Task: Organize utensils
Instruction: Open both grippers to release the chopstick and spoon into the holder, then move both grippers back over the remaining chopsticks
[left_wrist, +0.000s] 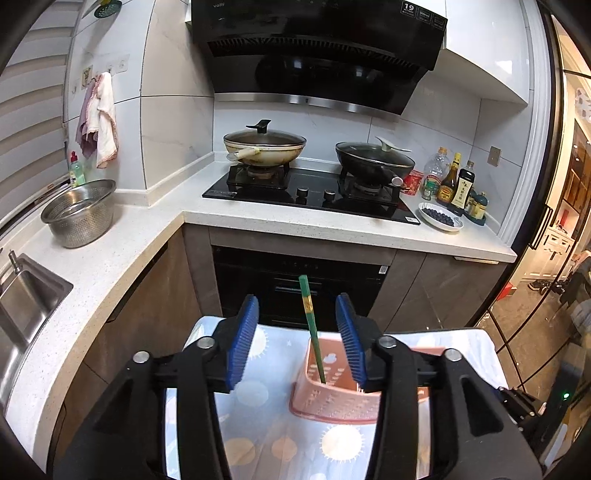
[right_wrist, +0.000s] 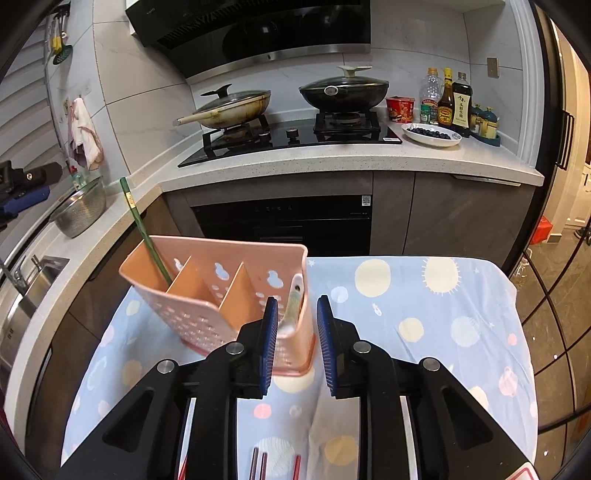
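A pink perforated utensil holder (right_wrist: 207, 314) with three compartments stands on a small table under a blue dotted cloth (right_wrist: 424, 317). A green chopstick (right_wrist: 137, 221) leans in its left compartment. In the left wrist view this chopstick (left_wrist: 309, 317) rises from the holder (left_wrist: 332, 402) between the blue pads of my left gripper (left_wrist: 297, 301), which stands open and clear of it. A pale spoon (right_wrist: 291, 306) rests in the right compartment. My right gripper (right_wrist: 297, 304) straddles the holder's right wall, open, pads not pressing. Several red chopsticks (right_wrist: 258, 461) lie on the cloth below it.
Beyond the table an L-shaped counter (left_wrist: 295, 225) carries a hob with two lidded woks (left_wrist: 264, 146), a steel colander (left_wrist: 79, 212), a sink (left_wrist: 26, 295), sauce bottles (left_wrist: 448, 181) and a plate of blueberries (left_wrist: 439, 218). A dark oven front (left_wrist: 295, 280) faces the table.
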